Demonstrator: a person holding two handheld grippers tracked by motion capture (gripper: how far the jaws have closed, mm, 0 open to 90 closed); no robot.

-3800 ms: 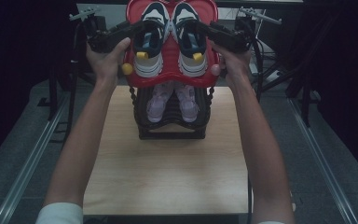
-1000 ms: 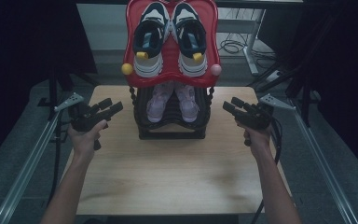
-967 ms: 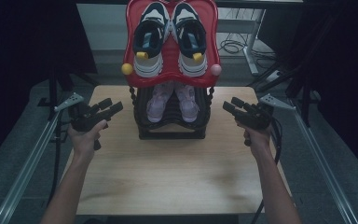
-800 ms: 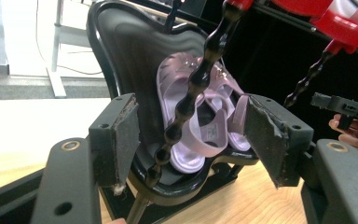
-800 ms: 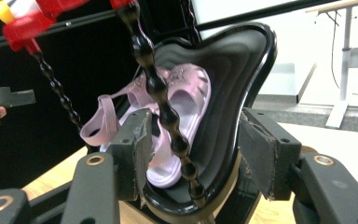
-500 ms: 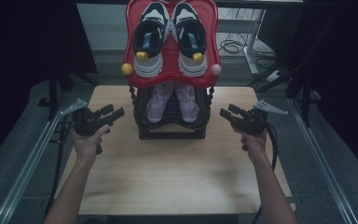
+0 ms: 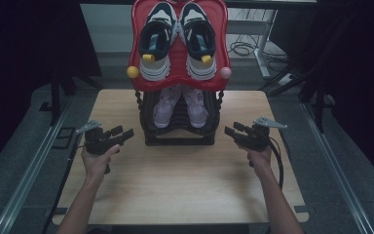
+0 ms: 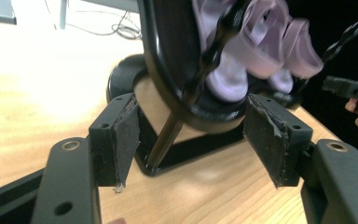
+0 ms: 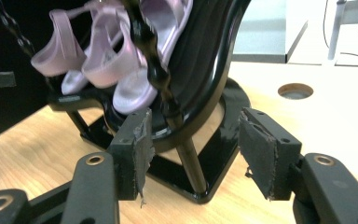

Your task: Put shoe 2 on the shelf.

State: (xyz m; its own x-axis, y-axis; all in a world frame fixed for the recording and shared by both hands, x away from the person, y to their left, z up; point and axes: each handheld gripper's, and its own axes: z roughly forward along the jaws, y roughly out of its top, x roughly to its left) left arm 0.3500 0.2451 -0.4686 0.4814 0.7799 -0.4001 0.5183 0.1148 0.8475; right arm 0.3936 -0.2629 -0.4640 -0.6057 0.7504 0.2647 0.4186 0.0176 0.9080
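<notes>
Lowered since a second ago, both grippers, down to just above the table point(image 7: 185, 190). Left gripper point(image 7: 119, 134) wide open, holding nothing, aimed at the left side of the black shoe rack point(image 7: 179, 139). Right gripper point(image 7: 236, 132) likewise wide open and empty, aimed at the rack's right side. Rack standing mid-table toward the far edge: lilac sandals point(image 7: 180, 105) on the lower tier, sneakers point(image 7: 179, 39) on the red top tray point(image 7: 221, 48).
</notes>
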